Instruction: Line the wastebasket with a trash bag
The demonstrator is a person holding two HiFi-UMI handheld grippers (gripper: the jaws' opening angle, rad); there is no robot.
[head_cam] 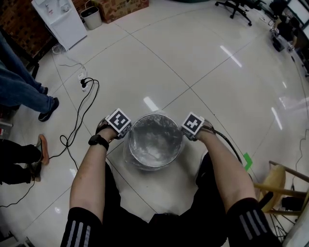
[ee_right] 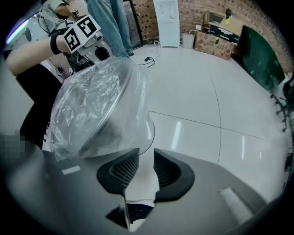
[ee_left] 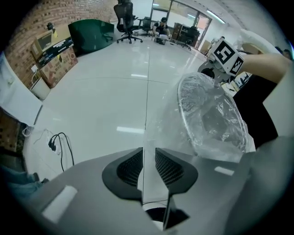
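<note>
Two narrow gaps: L tongs (ee_left: 148, 151) & R tongs (ee_right: 146, 151) straddle crinkly clear bag (ee_left: 211, 114) film.

Floor tiles (head_cam: 203, 58): pale, high gloss, throwing the ceiling lights straight back. Centre of the head view, the trash bag (head_cam: 154, 140) is thin clear plastic film, crinkled and shiny, clouding the smooth wall of the wastebasket (head_cam: 155, 166) beneath it. What the wastebasket itself is made of can't be told. The left gripper (ee_left: 148, 156) has a matt grey plastic shell and black pads (ee_left: 130, 169) with a fine ribbed grid. The right gripper (ee_right: 141, 158) has the same finish. At upper left are a brown cardboard box (head_cam: 123, 7) and a rough red brick wall (head_cam: 19, 24). At lower right is a pale wooden chair (head_cam: 277, 181). At the left edge are blue denim trousers (head_cam: 19, 91).
</note>
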